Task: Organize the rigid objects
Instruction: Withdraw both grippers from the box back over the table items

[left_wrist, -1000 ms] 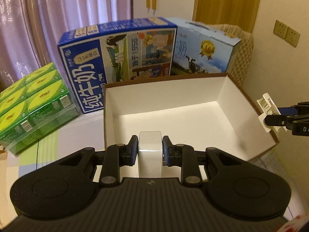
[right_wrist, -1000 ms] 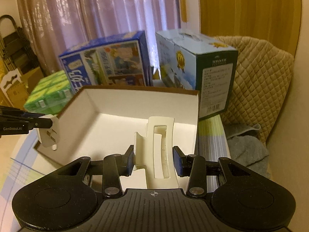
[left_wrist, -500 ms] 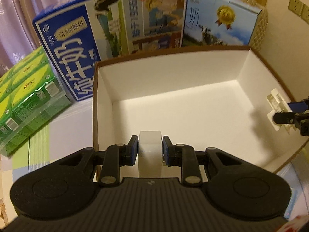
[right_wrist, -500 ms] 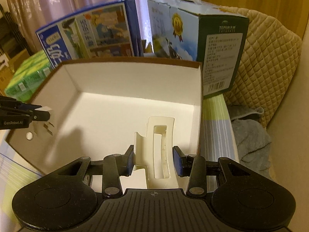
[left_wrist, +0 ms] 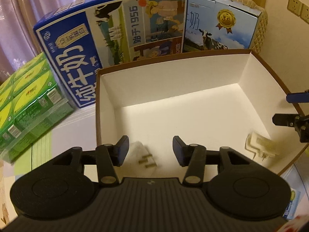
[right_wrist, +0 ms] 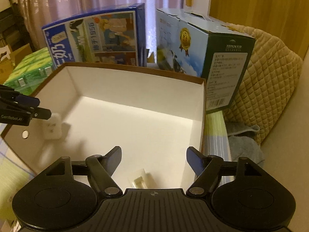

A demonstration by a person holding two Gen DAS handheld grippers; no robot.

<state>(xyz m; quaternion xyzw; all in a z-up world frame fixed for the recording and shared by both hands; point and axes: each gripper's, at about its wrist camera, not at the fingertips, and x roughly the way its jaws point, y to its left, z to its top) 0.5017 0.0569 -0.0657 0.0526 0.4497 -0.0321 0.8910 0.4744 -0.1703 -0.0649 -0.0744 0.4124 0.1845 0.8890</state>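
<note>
White plug [left_wrist: 142, 155] lies loose between just-opened left hand-held gripper [left_wrist: 150, 150] jaws, untouched

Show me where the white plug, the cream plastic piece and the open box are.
white plug [left_wrist: 143, 152], left wrist view, on its body by the prongs
cream plastic piece [left_wrist: 260, 144], left wrist view, on its top face
open box [left_wrist: 173, 81], left wrist view, on its far inner wall

Sheer mauve curtains [left_wrist: 29, 9] hang behind the work surface, lit from outside; a cream wall [left_wrist: 285, 44] at right carries 2 yellowish socket plates [left_wrist: 298, 7]; wood panelling [right_wrist: 258, 5] fills the upper right of the right wrist view; a quilted beige cover [right_wrist: 270, 81] drapes furniture beside a grey towel [right_wrist: 243, 145]; a striped pastel cloth [right_wrist: 216, 133] covers the table; lighting is warm and dim.
</note>
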